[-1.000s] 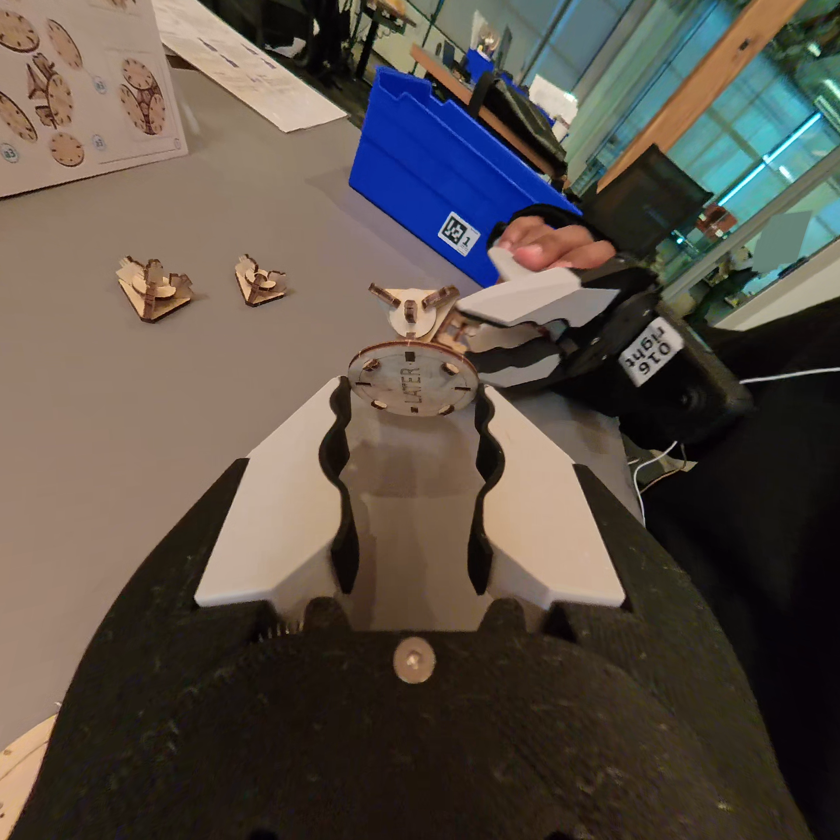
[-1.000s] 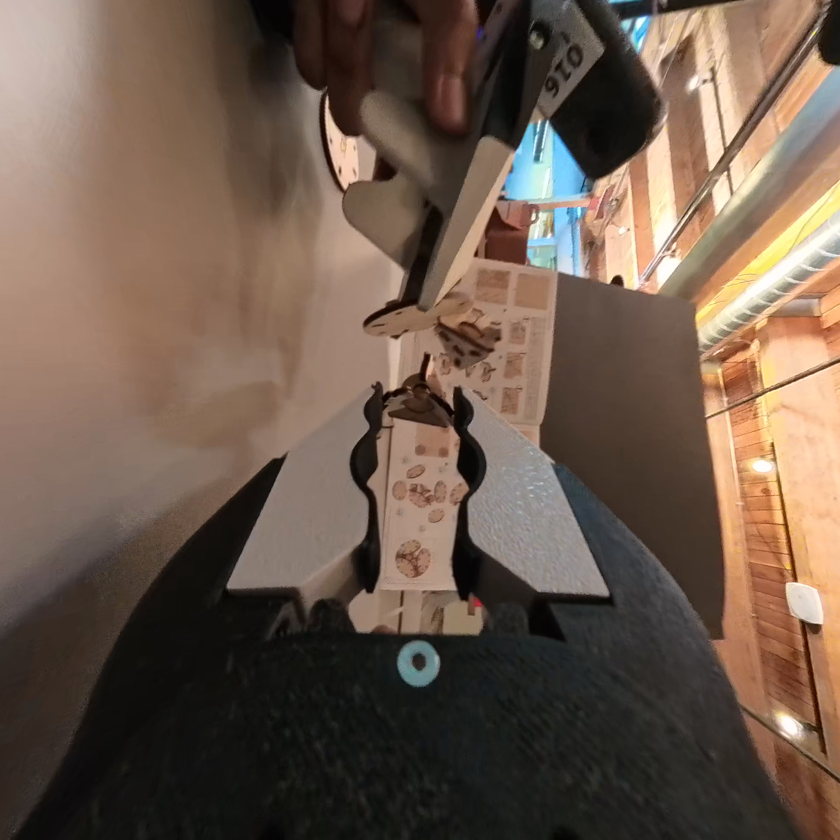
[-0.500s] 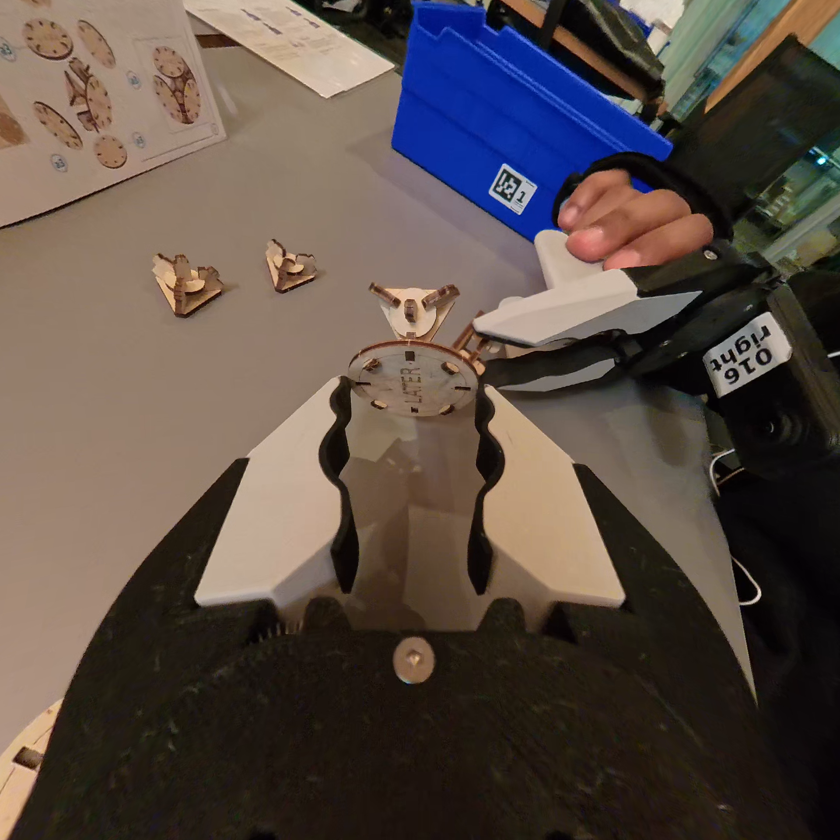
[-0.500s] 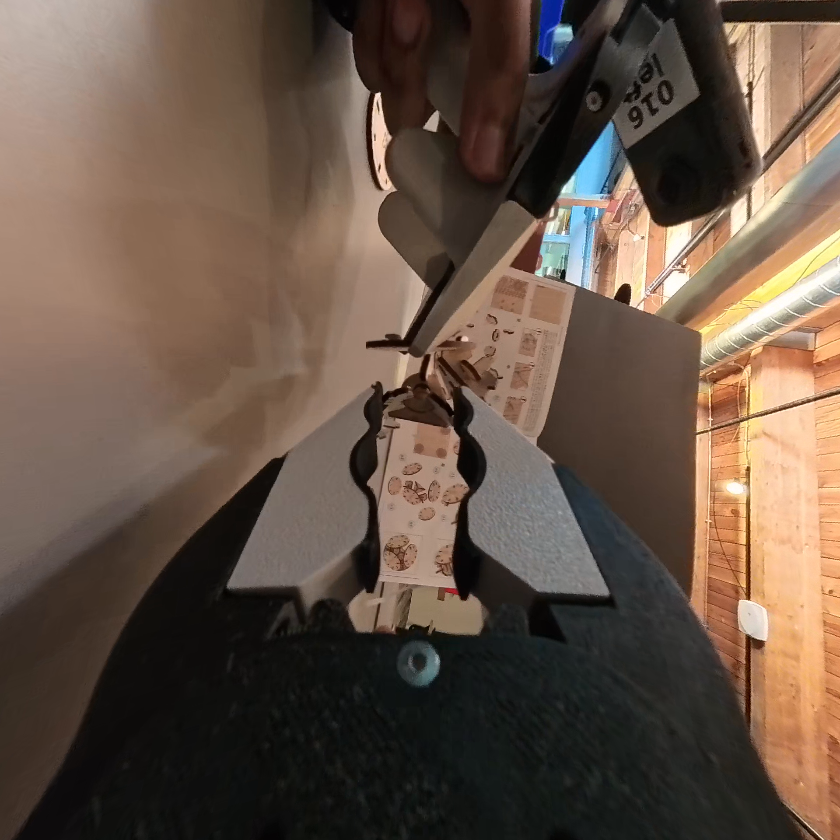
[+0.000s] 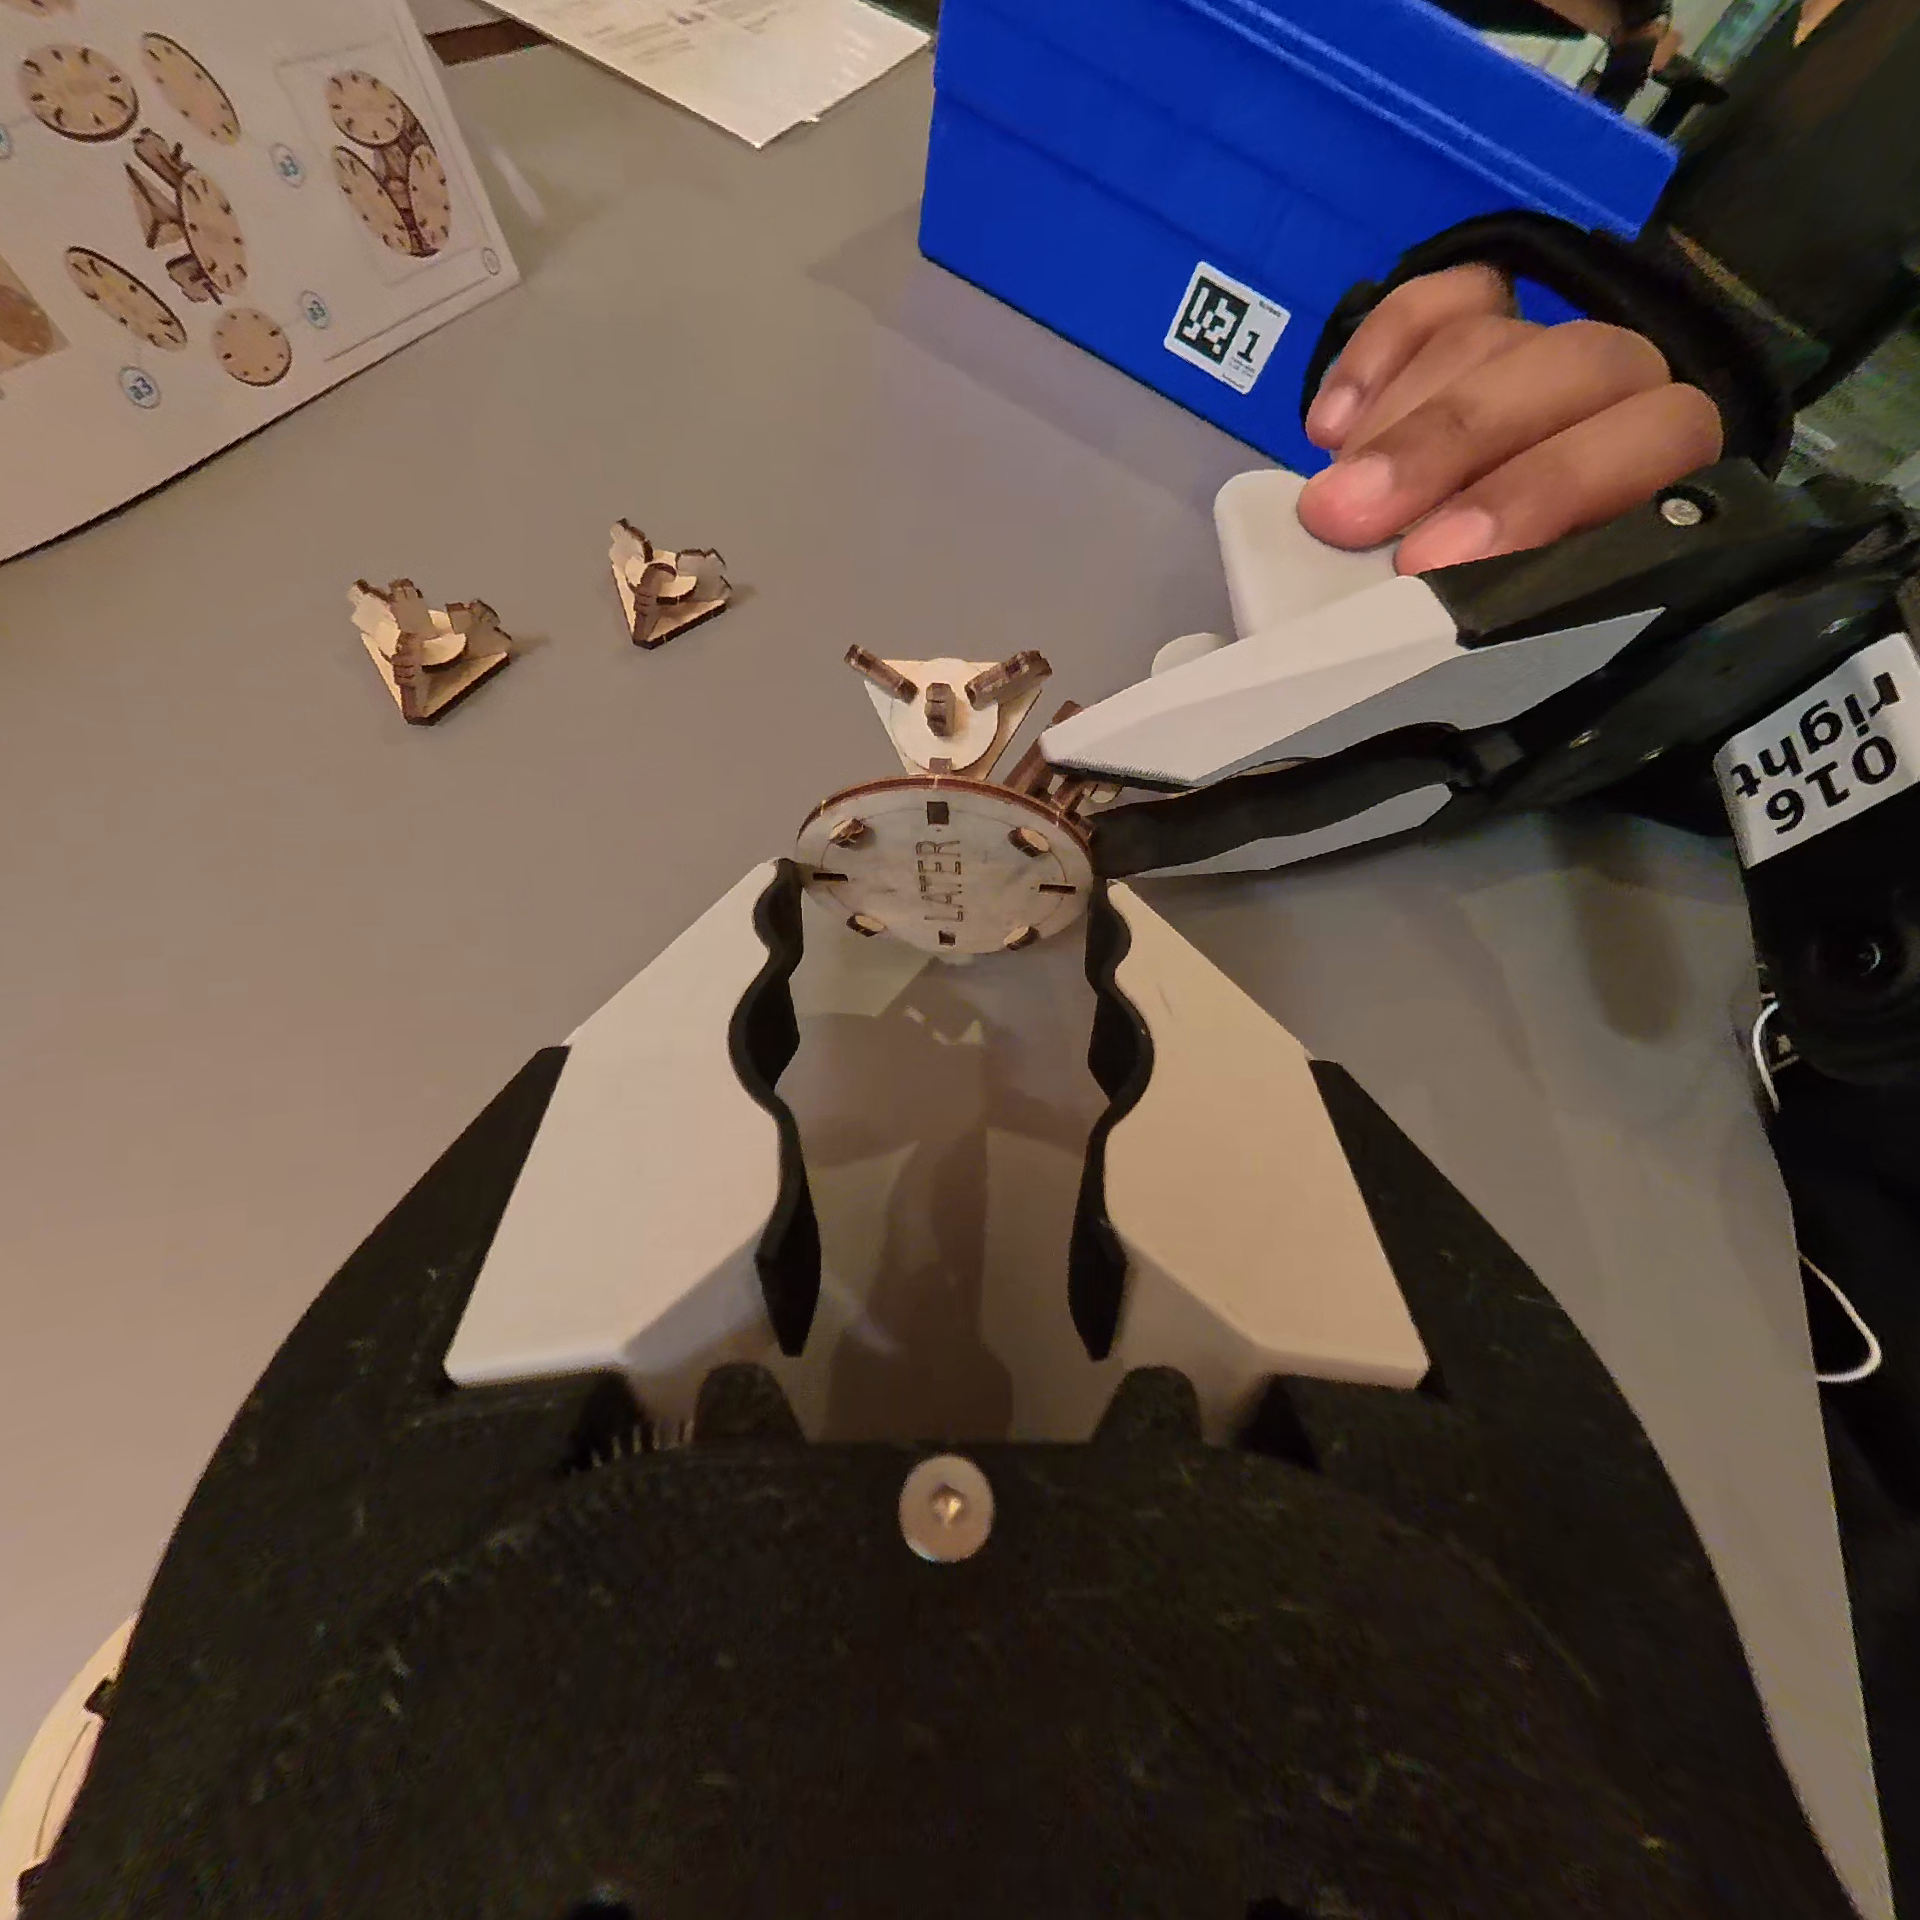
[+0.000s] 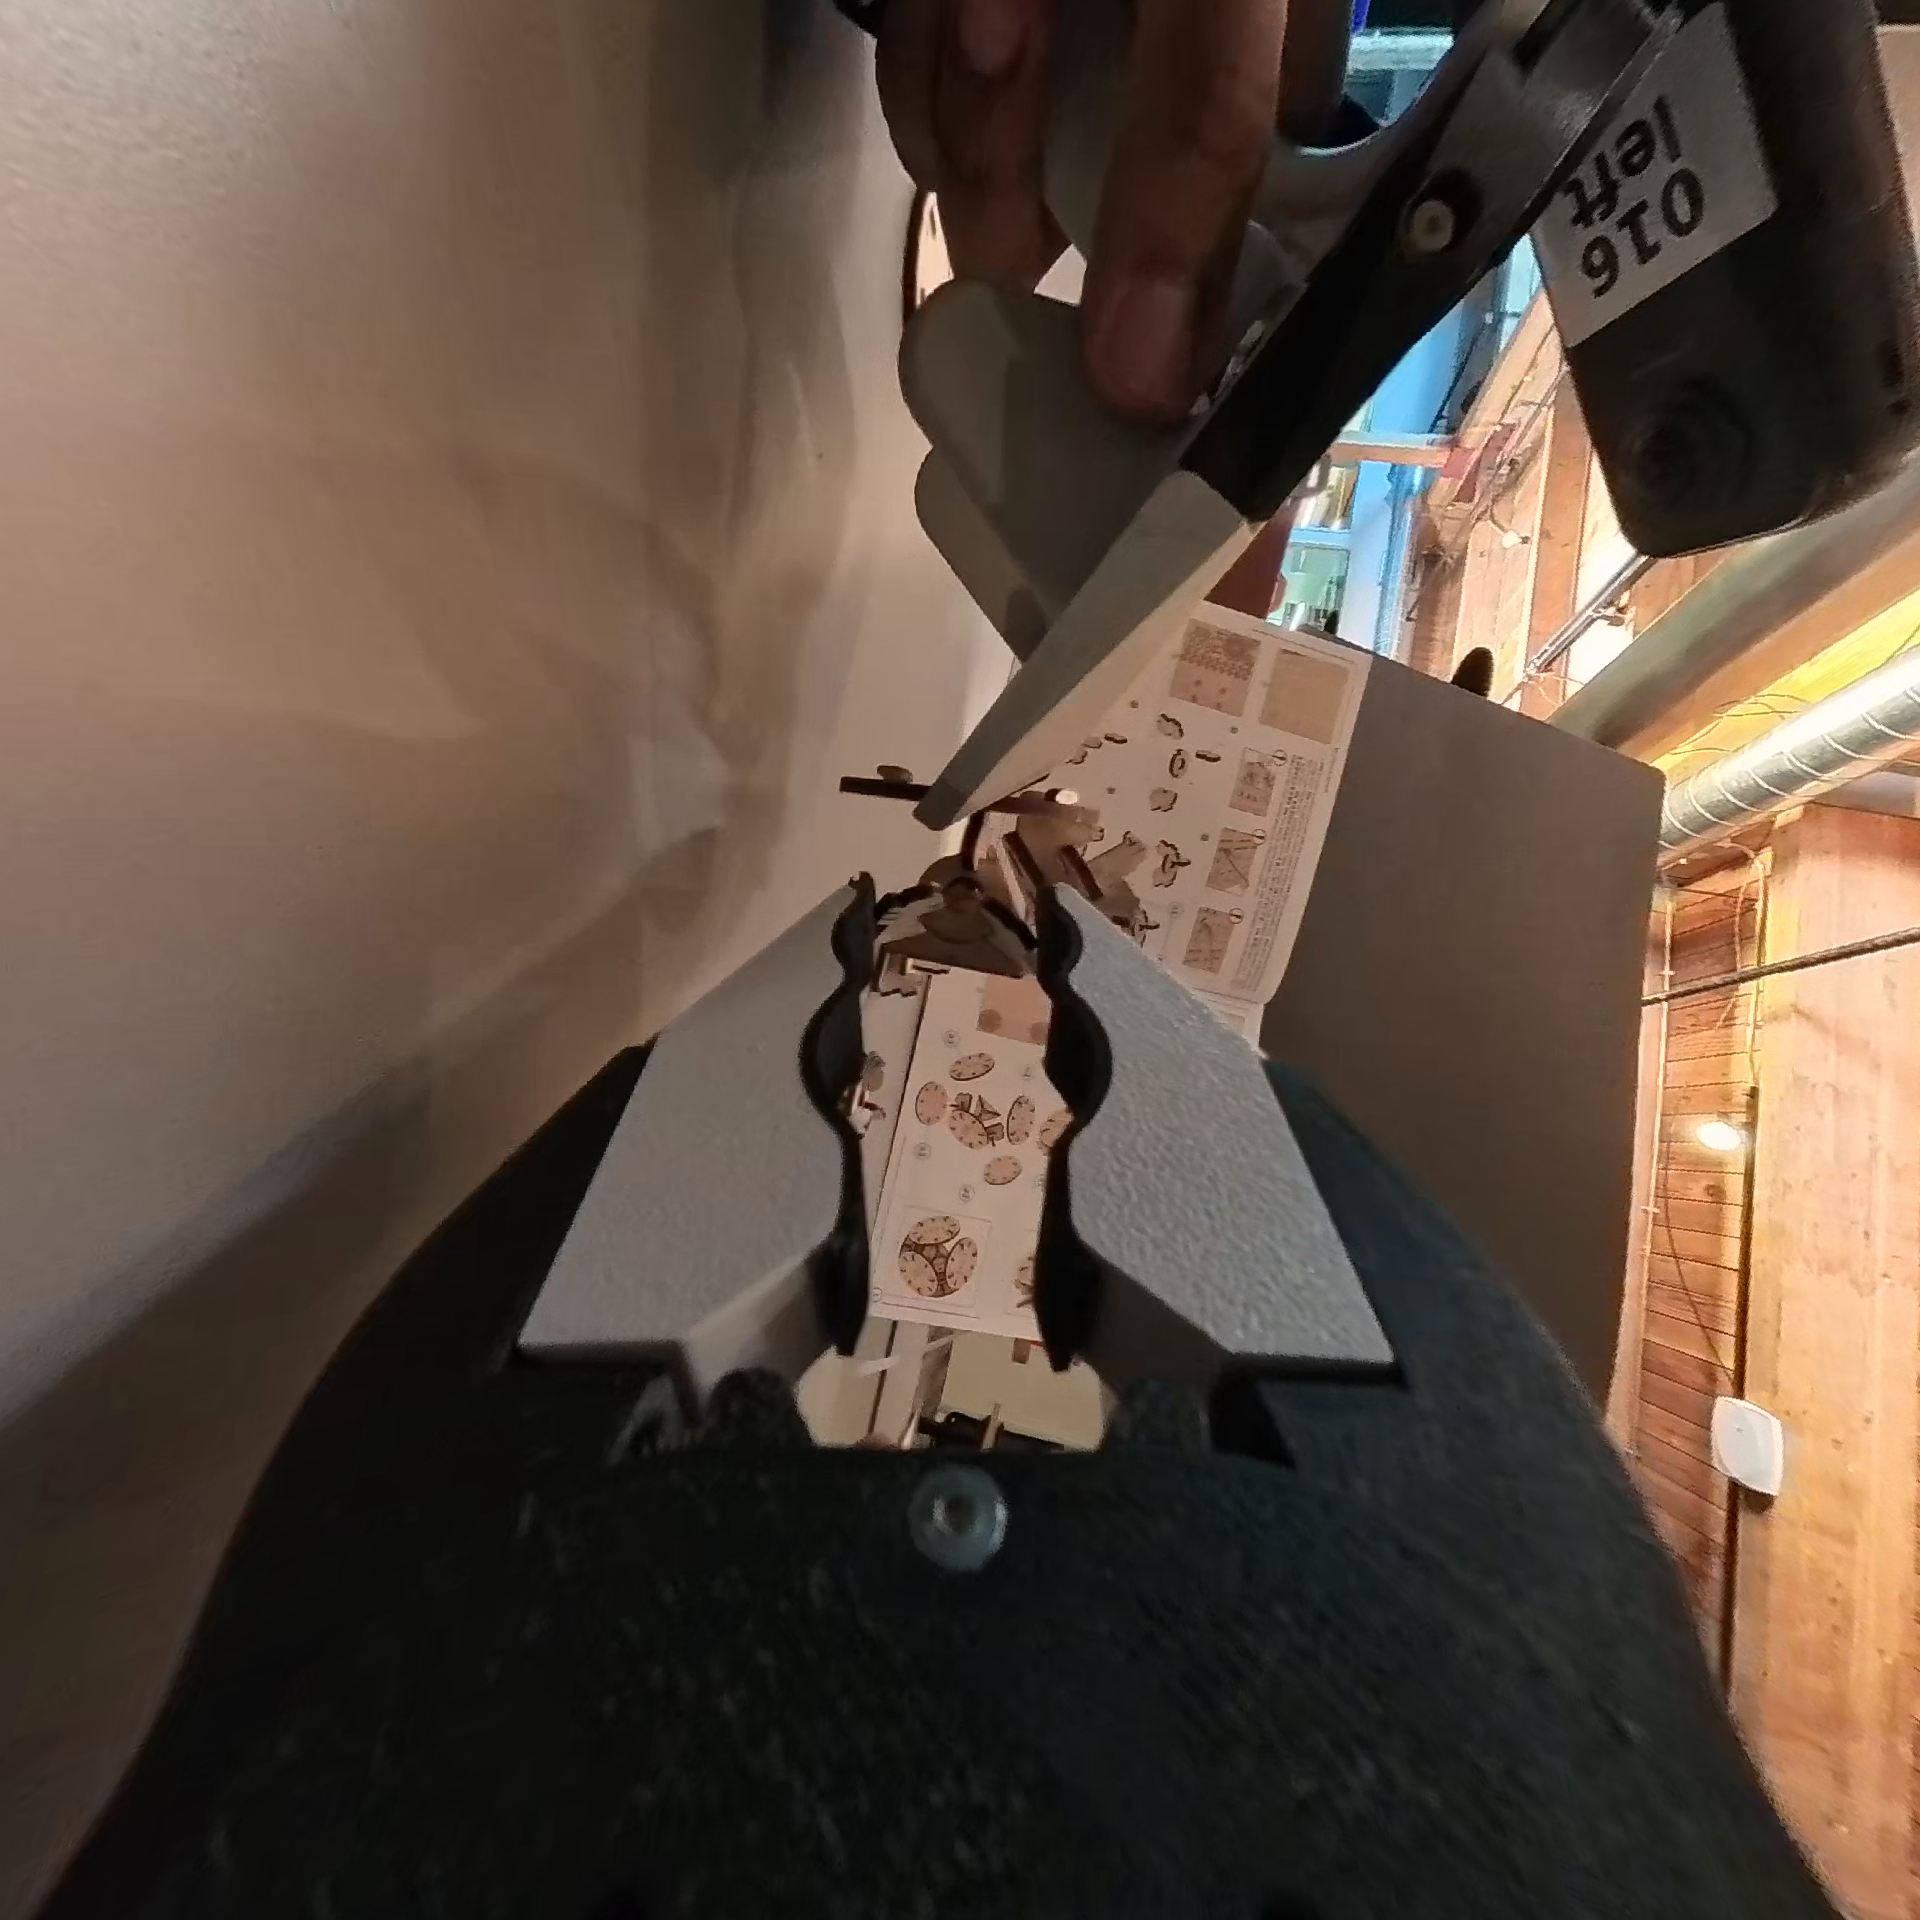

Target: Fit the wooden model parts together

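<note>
Gripping a round wooden disc (image 5: 943, 875) by its rim, the left tool (image 5: 943, 904) holds it raised over the grey counter (image 5: 260, 935), its two black pads pressed against opposite edges of the disc, so the jaws stand fairly wide, spanning the disc. The disc's flat face, with small slots and tabs around it, is turned toward the camera. Coming in from the right side of the left wrist view, the right tool (image 5: 1081, 790) is closed to a narrower gap on a small triangular wooden piece (image 6: 951, 930), whose pegs reach to just beside the far right rim of the disc; whether the two parts touch cannot be told. A hand (image 5: 1496, 436) in a black sleeve wraps the right tool's handle. Behind the disc, a triangular wooden assembly (image 5: 940, 717) with upright pegs is seen against the counter, and two smaller wooden triangle assemblies (image 5: 431, 649) (image 5: 665, 587) lie well apart to the left. A printed instruction sheet (image 5: 208, 208) with drawings of clock-like discs lies at the far left, another paper sheet (image 5: 727, 52) lies beyond it, and a blue bin (image 5: 1195, 187) with a small square marker label stands at the back right. In the right wrist view the scene is rolled sideways: the left tool's grey finger (image 6: 1081, 644) crosses just above the right tool's tips.
</note>
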Available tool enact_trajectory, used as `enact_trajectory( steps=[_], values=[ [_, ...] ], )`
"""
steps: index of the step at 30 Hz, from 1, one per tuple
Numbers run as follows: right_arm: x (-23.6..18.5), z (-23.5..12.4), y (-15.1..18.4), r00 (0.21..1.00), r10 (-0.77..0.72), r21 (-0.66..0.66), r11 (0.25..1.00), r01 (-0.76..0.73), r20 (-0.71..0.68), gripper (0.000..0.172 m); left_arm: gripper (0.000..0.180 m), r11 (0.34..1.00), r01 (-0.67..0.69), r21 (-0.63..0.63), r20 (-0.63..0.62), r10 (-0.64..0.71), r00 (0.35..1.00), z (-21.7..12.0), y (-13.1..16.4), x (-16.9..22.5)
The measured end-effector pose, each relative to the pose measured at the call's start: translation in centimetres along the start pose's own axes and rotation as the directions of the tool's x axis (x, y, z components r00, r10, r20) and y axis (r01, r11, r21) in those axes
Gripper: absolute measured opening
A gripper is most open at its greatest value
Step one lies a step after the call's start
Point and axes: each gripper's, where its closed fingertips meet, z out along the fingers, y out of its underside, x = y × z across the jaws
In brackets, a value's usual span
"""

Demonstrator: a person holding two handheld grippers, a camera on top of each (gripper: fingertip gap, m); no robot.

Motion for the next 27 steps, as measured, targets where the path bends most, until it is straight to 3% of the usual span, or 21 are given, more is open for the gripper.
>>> enact_trajectory(
  steps=[27],
  values=[
    [-0.79,-0.1,-0.26,0.991,0.106,0.026,0.994,-0.109,0.077,0.03,0.053,0.999,-0.03,-0.025,0.02,0.03,0.999,0.24,0.29,0.08]
  ],
)
